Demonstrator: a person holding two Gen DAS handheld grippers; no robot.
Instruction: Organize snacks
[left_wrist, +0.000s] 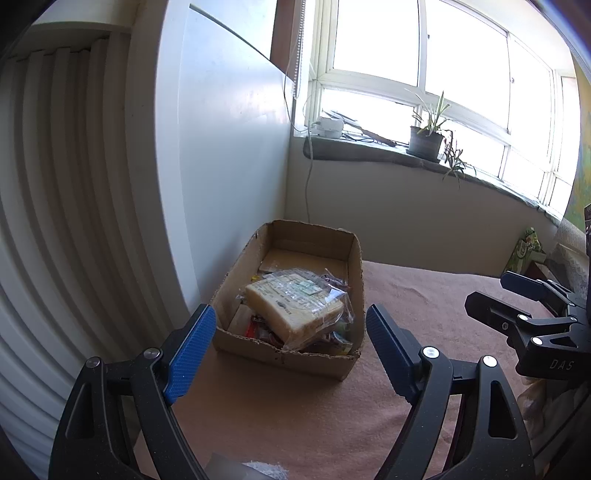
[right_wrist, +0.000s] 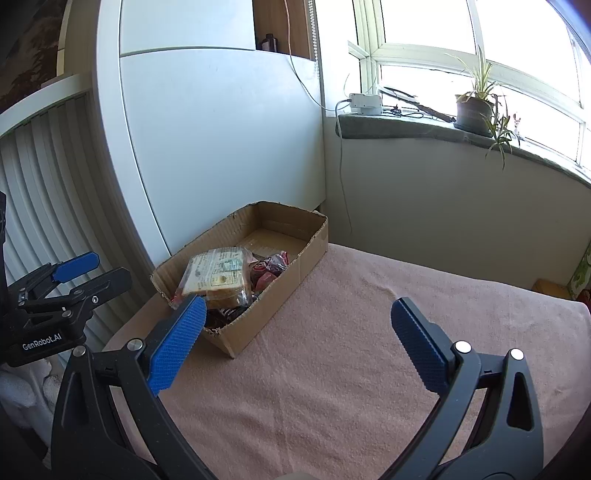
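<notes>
While both tongs (left_wrist: 290, 349) (right_wrist: 295, 345) gape, the snack box (left_wrist: 347, 254) sits ahead.

Left hand-held gripper (left_wrist: 291, 349): matte black frame with triangular cut-outs in each arm, silver round pivot pins, and blue cross-hatched pads (left_wrist: 190, 350) on the fingers. Right hand-held gripper (right_wrist: 297, 343) was of the same build, black with blue textured pads (right_wrist: 176, 347). White lettering "GenRobot.AI" and "DAS" was printed on the black bodies.
</notes>
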